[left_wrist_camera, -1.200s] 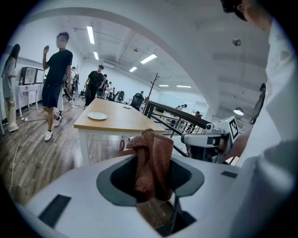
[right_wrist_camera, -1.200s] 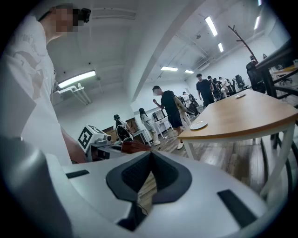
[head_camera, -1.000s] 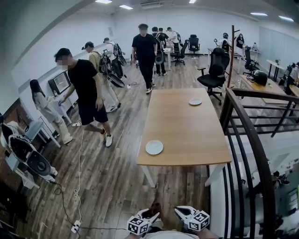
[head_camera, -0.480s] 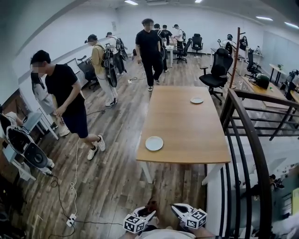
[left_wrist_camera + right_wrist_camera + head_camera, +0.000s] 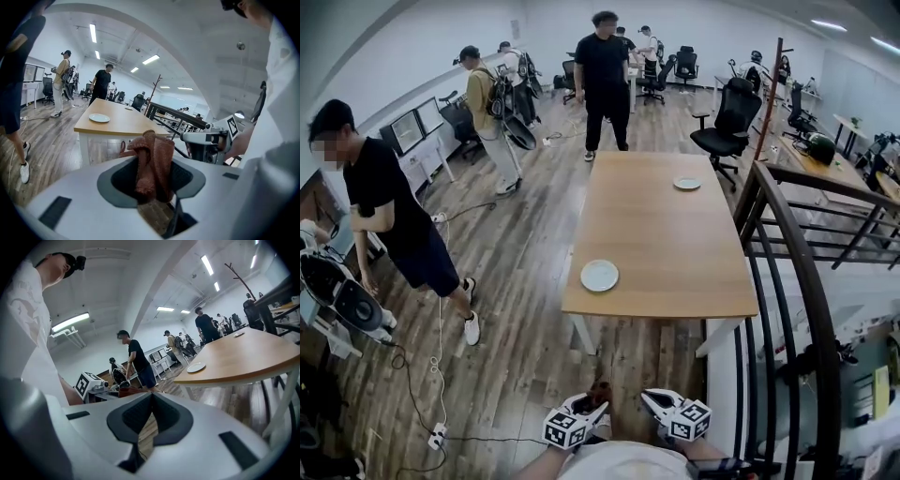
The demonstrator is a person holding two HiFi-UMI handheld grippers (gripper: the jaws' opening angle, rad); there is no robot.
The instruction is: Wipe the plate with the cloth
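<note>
Cloth (image 5: 153, 149), clamped in left hand-held gripper (image 5: 152, 180), juts lengthwise forward.

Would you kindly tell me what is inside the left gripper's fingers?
A bunched reddish-brown cloth, clamped by the left gripper and sticking up past the fingers. Its lower end is hidden between them.

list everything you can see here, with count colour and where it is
table: one, light wood, middle of the room
near plate: one, white, table's near left corner
far plate: one, white, table's far end
cloth: one, reddish brown, bunched in the left claw
office chair: one, black, beyond the table on the right
railing: one, dark, right of the table
people: several, mostly dark tops, standing left and behind
left claw: one, white, shut on the cloth
right claw: one, white, shut, empty
</note>
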